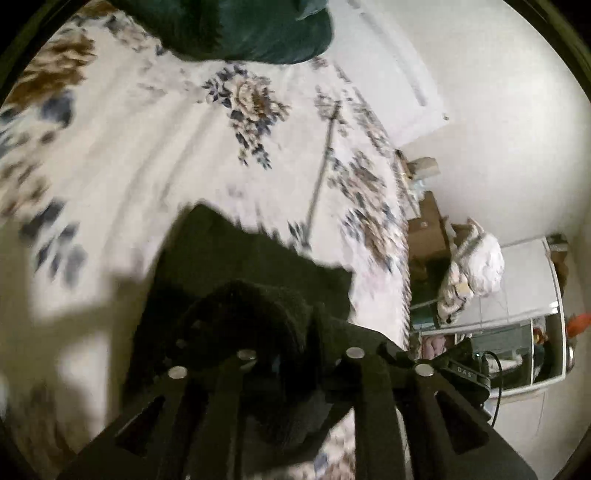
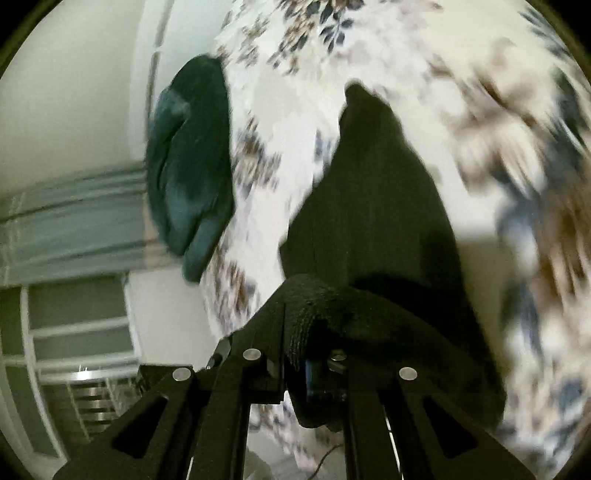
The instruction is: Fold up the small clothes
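Observation:
A black garment [image 1: 236, 251] hangs above a floral bedsheet [image 1: 140, 147], blurred by motion. In the left wrist view its bunched fabric fills the space between the fingers of my left gripper [image 1: 258, 310], which is shut on it and largely covered by it. In the right wrist view my right gripper [image 2: 295, 295] is shut on a ribbed edge of the same black garment [image 2: 373, 206], which spreads away over the bedsheet [image 2: 369, 44]. A dark teal garment [image 1: 243, 29] lies folded at the far side of the bed, and in the right wrist view that teal garment [image 2: 188, 162] is at the left.
Past the bed's right edge stand a white door [image 1: 391, 74], cardboard boxes [image 1: 428, 229] and a heap of pale laundry [image 1: 472, 266]. A cable [image 1: 495, 373] trails near the floor. In the right wrist view a striped curtain [image 2: 70, 225] and white shelving [image 2: 77, 332] show at the left.

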`<state>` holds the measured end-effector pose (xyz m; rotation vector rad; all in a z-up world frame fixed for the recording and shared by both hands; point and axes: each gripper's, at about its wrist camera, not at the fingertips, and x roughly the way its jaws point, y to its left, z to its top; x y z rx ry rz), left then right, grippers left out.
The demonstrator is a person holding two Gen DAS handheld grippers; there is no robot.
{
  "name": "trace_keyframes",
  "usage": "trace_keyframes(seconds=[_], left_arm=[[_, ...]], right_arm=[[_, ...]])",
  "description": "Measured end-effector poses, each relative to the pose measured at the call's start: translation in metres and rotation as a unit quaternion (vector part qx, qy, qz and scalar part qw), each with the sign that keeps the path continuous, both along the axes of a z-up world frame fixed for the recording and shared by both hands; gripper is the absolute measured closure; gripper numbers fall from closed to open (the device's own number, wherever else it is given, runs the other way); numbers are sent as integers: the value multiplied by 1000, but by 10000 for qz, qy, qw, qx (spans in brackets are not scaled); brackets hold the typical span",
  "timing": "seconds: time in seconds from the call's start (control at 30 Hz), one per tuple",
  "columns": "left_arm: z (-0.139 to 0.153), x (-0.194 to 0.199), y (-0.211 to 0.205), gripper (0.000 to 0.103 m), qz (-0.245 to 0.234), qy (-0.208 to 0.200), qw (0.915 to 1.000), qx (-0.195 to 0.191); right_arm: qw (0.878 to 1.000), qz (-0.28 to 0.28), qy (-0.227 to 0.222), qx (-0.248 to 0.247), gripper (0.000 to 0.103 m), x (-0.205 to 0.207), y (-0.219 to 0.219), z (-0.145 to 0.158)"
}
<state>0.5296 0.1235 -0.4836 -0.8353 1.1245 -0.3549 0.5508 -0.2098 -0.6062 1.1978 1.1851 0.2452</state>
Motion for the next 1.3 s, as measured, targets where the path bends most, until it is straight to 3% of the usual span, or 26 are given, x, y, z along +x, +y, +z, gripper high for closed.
trace_keyframes(seconds=[0.13,0.17,0.23,0.27,0.4,0.6,0.67,0.77,0.83,1.0,1.1,1.23,1.3], left_arm=[[-26,47,2,62,-63,172,9996,210],[-29,49,6,61,-36,185,9996,187],[-27,44,14,59,-74,161,9998,69],[-24,36,19,57,-78,87,9999,108],[-8,-20,33,49,-3,-221,9992,341],[-21,-138,36,48,473,171,9986,155],[-28,-177,30,38,701,269,9972,-20],[-50,-214,14,34,1027,411,9923,-562],[-74,-227,-2,33,1276,507,9862,-921],[-119,-211,-36,33,1642,686,9759,-1260],[-127,-186,-44,33,1921,574,9716,-1253],[-126,-166,-43,34,2543,447,9573,-1304],[-120,-164,-40,70,2696,467,9549,-1149]], right_arm=[[9988,-198,289,-343,87,65,-21,-29],[9981,-237,369,-439,80,72,-25,-34],[9971,-213,421,-594,45,78,-32,-35],[9972,-174,377,-628,43,73,-35,-35],[9944,216,395,-956,36,44,-48,-28],[9853,1072,405,-1266,18,4,-65,-38],[9792,1425,405,-1386,15,1,-67,-45],[9717,1882,462,-1351,12,16,-65,-63],[9683,2131,403,-1238,10,33,-62,-71],[9606,2576,369,-977,7,79,-49,-90],[9588,2690,413,-810,7,102,-42,-102],[9550,2863,403,-665,6,117,-31,-112],[9547,2873,379,-671,9,119,-27,-115]])
